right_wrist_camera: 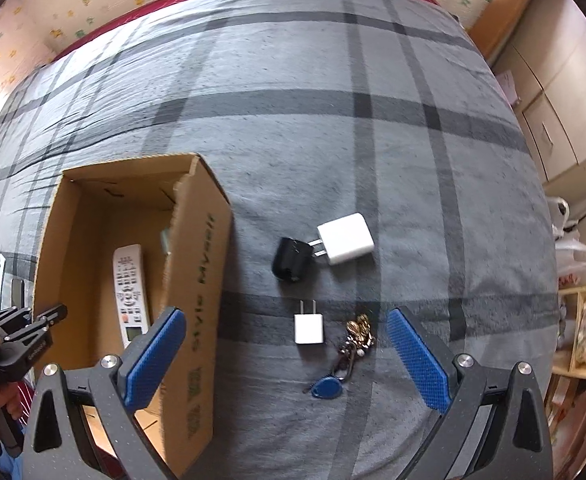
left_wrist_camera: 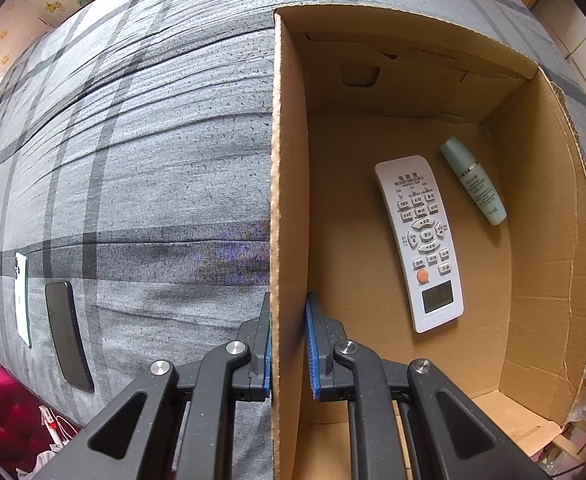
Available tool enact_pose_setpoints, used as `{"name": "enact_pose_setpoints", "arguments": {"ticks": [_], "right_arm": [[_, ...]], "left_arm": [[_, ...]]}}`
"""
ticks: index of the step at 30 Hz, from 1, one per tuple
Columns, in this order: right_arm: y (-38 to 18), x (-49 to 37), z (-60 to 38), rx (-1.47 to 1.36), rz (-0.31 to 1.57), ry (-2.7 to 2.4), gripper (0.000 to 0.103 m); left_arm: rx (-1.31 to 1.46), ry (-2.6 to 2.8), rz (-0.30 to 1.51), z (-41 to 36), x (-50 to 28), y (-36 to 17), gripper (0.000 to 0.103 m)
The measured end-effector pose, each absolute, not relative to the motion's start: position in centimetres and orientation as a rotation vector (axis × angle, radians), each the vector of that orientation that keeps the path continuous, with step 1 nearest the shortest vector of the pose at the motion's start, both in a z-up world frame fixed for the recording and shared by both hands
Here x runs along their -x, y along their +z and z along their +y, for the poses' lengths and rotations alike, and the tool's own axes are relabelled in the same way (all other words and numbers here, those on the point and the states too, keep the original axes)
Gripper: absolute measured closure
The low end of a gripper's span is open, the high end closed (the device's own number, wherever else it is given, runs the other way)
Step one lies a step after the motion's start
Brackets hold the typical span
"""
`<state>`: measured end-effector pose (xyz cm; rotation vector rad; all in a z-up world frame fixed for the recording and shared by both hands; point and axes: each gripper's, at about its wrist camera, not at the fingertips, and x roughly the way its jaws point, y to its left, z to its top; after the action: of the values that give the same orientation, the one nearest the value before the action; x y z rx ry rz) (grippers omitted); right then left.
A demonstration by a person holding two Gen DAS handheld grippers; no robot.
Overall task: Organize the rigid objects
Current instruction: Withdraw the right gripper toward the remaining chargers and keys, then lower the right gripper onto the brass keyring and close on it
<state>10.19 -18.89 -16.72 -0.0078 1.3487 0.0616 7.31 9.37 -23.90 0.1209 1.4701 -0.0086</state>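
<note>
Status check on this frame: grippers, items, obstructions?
Left gripper shut on box wall. Right gripper open over small charger and keys. Remote, bottle boxed. Nothing blocking.

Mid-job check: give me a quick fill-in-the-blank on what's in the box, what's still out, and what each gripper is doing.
1. The left gripper is shut on the cardboard box's ____.
2. Beside the remote in the box lies a pale green ____.
3. The right gripper's jaws are ____.
4. The blue tag belongs to a bunch of ____.

Missing words: wall; bottle; open; keys
</note>
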Motion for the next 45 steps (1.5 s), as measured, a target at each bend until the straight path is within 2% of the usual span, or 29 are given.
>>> {"name": "enact_pose_setpoints", "arguments": {"ticks": [15,34,39,41,45], "right_arm": [[-20.3,-8.5,-22.6,-0.024,1.405,-0.022,0.000],[-28.7,-8.3,-26.4,-0.020,1.546,-0.134,0.002],[-30.4,-9.0,-26.7,-0.010,1.563,-0.143,0.008],[-31.3,-9.6,-27.1,-0.023,1.578,-0.147,0.020],[-32.2,-10.1,-27.5,-0.057,1.591,-0.136,0.031]], "left_arm": [[-0.128,-0.008,1.469,9.3,-7.3,-23.8,0.089],[-0.137,0.001,1.467,9.1,-7.3,-23.8,0.089],[-0.137,0.004,1.468,8.9,-7.2,-23.7,0.089],[-0.137,0.004,1.468,9.0,-7.2,-23.7,0.089],[-0.132,0.006,1.469,9.1,-7.3,-23.7,0.089]]}}
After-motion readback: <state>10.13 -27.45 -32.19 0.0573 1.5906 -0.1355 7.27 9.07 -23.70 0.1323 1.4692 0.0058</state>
